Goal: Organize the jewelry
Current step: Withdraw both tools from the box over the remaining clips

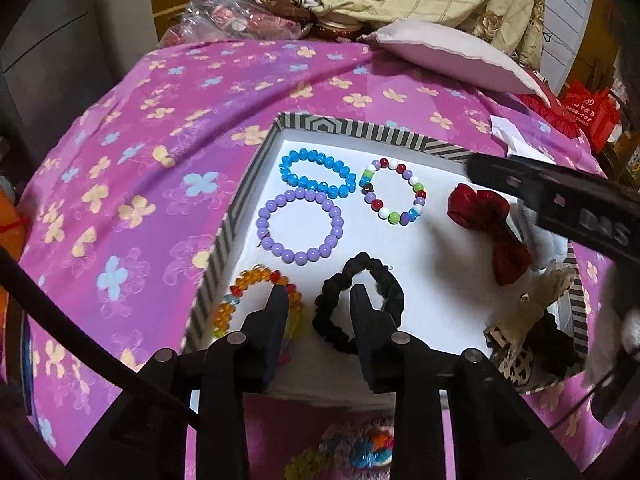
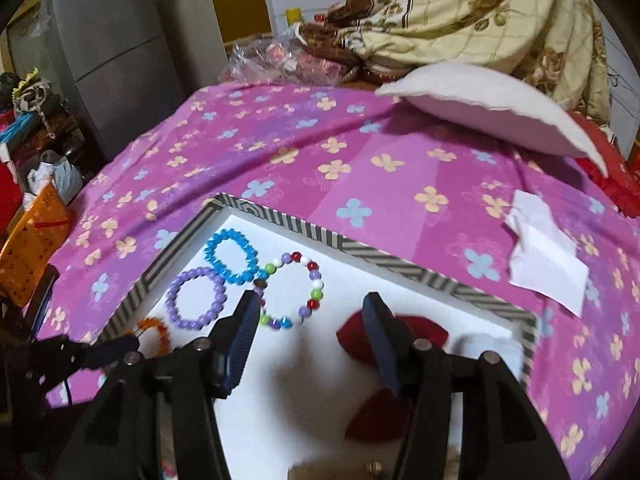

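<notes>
A striped-walled box (image 1: 236,208) with a white floor lies on the bed. In it are a blue bead bracelet (image 1: 316,178), a purple one (image 1: 300,226), a multicoloured one (image 1: 394,192), an orange one (image 1: 252,280), a black scrunchie (image 1: 384,280) and a red bow (image 1: 484,216). My left gripper (image 1: 320,294) is open over the near left part; its fingers straddle the scrunchie's left side without pressing it. My right gripper (image 2: 312,298) is open above the box floor, empty, with the red bow (image 2: 424,328) behind its right finger and the multicoloured bracelet (image 2: 316,284) just beyond.
A leopard-print bow (image 1: 516,360) and a white fluffy piece (image 1: 544,240) fill the box's right corner. The pink flowered sheet (image 2: 360,152) carries a pale pillow (image 2: 492,108) and white paper (image 2: 548,256). A quilt (image 2: 460,8) is heaped behind; an orange basket (image 2: 36,240) stands left.
</notes>
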{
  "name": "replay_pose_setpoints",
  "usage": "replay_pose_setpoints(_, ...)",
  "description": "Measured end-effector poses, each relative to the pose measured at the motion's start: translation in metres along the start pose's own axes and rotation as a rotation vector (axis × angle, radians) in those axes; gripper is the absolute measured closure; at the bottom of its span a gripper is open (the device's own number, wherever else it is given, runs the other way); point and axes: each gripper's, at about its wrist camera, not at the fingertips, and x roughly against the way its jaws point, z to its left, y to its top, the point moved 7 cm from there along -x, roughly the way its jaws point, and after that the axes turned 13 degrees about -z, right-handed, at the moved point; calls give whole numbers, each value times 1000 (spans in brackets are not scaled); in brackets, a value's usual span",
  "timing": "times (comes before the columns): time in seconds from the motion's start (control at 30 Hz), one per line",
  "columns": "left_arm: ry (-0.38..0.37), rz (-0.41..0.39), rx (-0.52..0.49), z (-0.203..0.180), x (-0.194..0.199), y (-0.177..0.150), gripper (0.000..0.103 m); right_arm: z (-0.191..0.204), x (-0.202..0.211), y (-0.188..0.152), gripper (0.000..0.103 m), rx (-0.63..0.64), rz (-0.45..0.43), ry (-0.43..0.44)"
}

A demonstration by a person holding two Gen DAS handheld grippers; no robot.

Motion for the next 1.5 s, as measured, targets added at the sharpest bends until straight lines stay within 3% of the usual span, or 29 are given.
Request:
replay_pose_setpoints(0.43,57,-92,-26,10,61,-14,68,31,99,-42,45,32,-77,29)
replay_pose_setpoints(0.83,72,-97,35,32,101,-46,68,19,181,-61,45,80,-101,-49)
replay_pose_setpoints(1.5,118,-125,49,46,135,-79,68,81,173,-130,44,78,-35,30)
